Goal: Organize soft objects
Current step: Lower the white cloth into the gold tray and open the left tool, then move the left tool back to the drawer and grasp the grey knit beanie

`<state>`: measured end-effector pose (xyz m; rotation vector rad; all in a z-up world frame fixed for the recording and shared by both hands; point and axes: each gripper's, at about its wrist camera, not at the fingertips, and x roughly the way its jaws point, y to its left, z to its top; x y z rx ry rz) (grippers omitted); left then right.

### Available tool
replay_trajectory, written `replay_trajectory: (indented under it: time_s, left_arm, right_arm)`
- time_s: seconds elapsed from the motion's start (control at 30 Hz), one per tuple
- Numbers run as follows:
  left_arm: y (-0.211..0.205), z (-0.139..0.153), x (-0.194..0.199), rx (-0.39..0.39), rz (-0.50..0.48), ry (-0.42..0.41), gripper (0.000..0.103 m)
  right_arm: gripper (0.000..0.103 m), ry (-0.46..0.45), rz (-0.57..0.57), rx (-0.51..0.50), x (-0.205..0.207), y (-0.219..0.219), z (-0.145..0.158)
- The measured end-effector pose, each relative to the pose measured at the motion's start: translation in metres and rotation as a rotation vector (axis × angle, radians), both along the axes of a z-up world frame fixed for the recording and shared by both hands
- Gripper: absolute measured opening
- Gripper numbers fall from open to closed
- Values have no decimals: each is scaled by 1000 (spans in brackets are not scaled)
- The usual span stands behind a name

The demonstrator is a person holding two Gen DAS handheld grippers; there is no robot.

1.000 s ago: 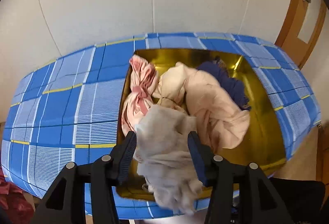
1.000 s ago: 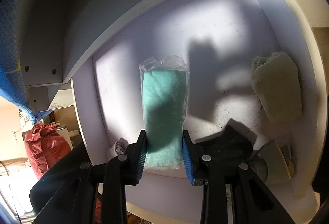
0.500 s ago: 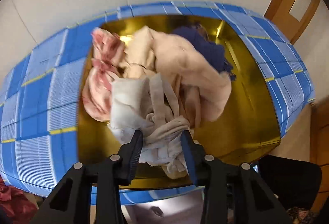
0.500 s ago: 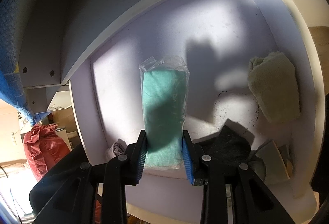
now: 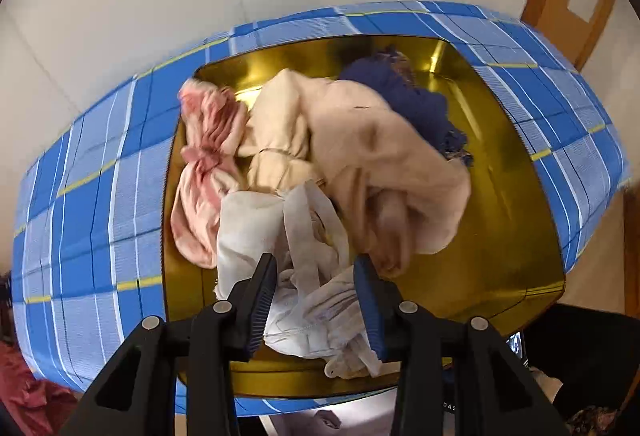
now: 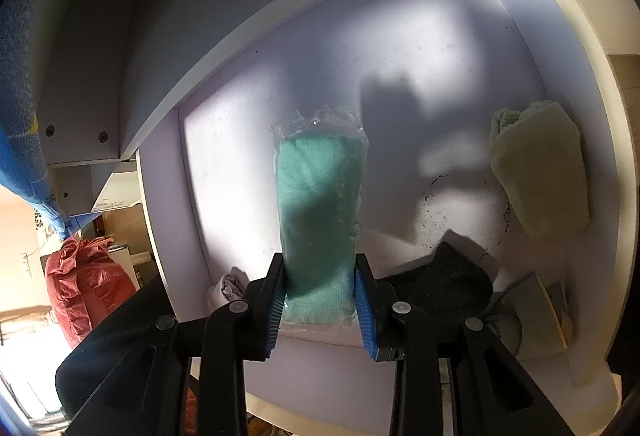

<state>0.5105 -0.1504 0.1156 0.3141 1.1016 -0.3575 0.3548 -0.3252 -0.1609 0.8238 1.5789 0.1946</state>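
Note:
In the left wrist view my left gripper (image 5: 316, 296) is shut on a white cloth (image 5: 304, 276) at the near side of a gold tray (image 5: 500, 236). The tray holds a cream garment (image 5: 372, 155), a pink cloth (image 5: 208, 163) and a dark blue cloth (image 5: 408, 95). In the right wrist view my right gripper (image 6: 320, 292) is shut on a teal cloth in a clear plastic bag (image 6: 320, 203), held inside a white shelf compartment (image 6: 224, 163).
The tray sits on a blue checked tablecloth (image 5: 92, 195). On the shelf lie a pale green towel (image 6: 540, 175), a black cloth (image 6: 448, 284) and a small grey cloth (image 6: 232, 284). A red bag (image 6: 84, 284) stands at the left outside the shelf.
My left gripper closed on the white cloth and moved in over the tray. My right gripper still holds the teal bag in about the same place.

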Motion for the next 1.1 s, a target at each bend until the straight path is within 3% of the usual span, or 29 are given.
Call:
replay_trajectory:
  time_s: [0.2,0.27,0.37,0.53,0.67,0.9,1.1]
  left_arm:
    - [28,3,-11,14,90,14,40]
    - [31,8,-18,-24,84,-14,40]
    - [35,21,-37,-57,73,-117,41]
    - [57,42,-74,-231,72,-281,43]
    - [70,39,-105,-298,78,-348,44]
    - [83,10,-153,-296,54,-372,45]
    - [89,-49,-165,-228,18,-215,47]
  right_arm:
    - [33,-1,2,-6,2,3,0]
    - [33,-5,12,-9,2,6,1]
    - [33,-9,21,-15,1,8,1]
    - [33,-6,12,-24,0,6,0]
    - [33,-9,9,-26,1,10,0]
    - [33,-6,14,-35,0,16,-2]
    - [33,-5,19,-40,3,20,-3]
